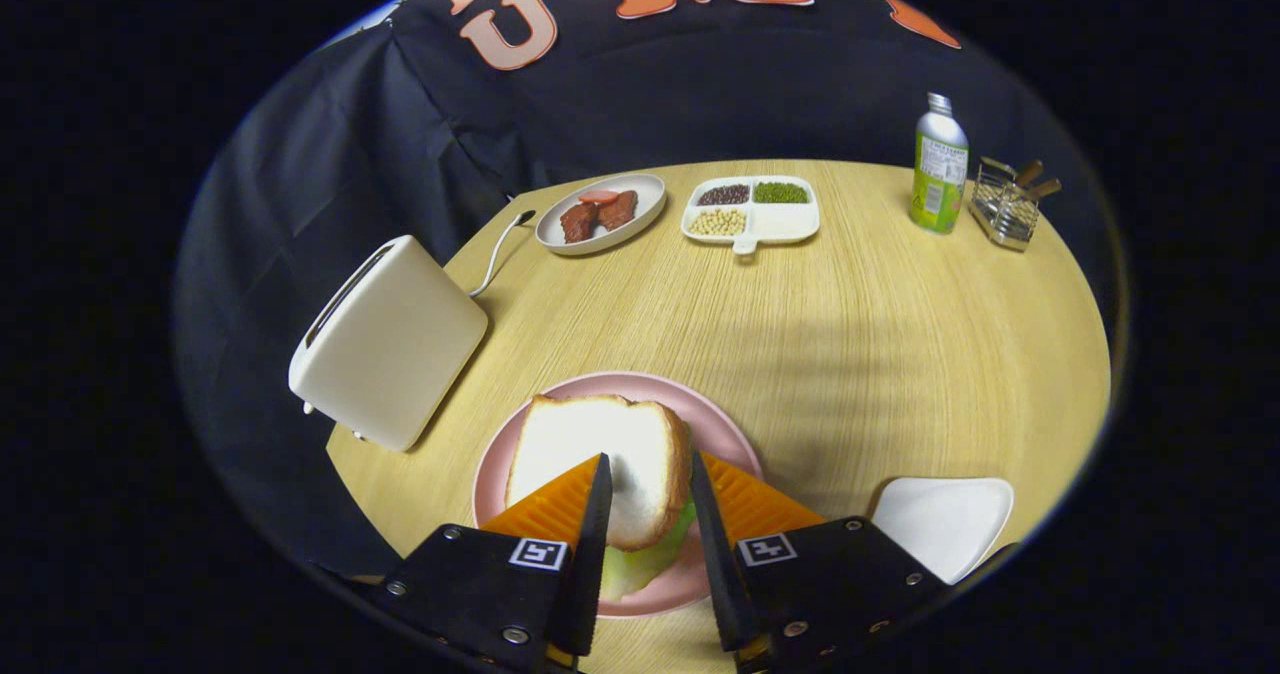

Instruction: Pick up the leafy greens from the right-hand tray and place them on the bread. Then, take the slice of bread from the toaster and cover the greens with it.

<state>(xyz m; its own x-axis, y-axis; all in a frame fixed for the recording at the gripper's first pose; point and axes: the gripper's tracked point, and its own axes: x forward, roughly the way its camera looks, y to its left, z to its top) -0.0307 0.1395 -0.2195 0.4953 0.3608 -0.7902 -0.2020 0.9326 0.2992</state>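
The round wooden table [850, 334] carries the toaster [385, 344], the pink plate [725, 434] and the white tray [945, 524] at the right, with black cloth walling the booth behind. On the plate the bread slice [590, 444] lies over the leafy greens [630, 566]. The gripper [648, 484] hangs over the slice with its jaws parted; whether they touch the bread I cannot tell, so a straight lift away seems wisest to avoid dragging it askew.

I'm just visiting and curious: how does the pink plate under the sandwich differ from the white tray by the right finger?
The pink plate is round; the white tray is squarish with rounded corners. The plate carries the bread with greens beneath it; the tray looks bare. The open gripper points over the plate, and the tray lies off to its side. Both rest on the wooden table.
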